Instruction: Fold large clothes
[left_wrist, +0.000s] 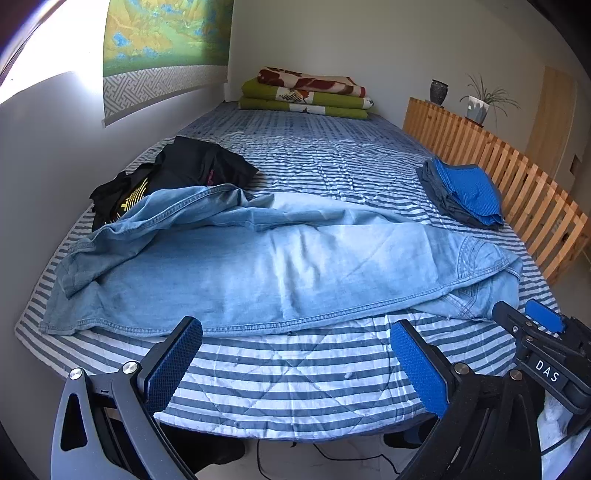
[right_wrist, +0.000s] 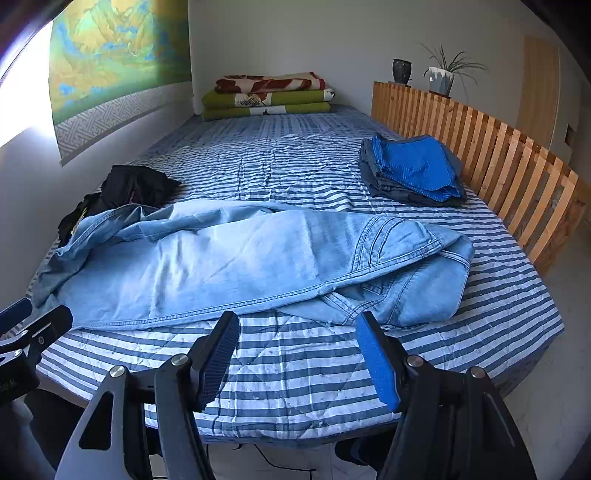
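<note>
1. The left gripper (left_wrist: 295, 350) has two matte black fingers, each faced with a blue pad (left_wrist: 417, 365) of ribbed, grippy texture.
2. Round silver screws (left_wrist: 130, 367) sit at the joints of its dark grey linkage arms, which have triangular cut-outs.
3. The right gripper (right_wrist: 299, 350) is built the same: black fingers, blue textured pads, silver screws (right_wrist: 179, 359).
4. Seen from the left wrist camera, the right gripper's black body carries white letters "DAS" (left_wrist: 547, 371).

Both wrist views near the bed's (left_wrist: 295, 387) foot edge, angled down along its length toward the far wall, left view nearer the left corner, right view nearer the right, sharing jeans (left_wrist: 258, 266), striped cover, far blankets (right_wrist: 266, 96), wooden rail (right_wrist: 480, 147).
</note>
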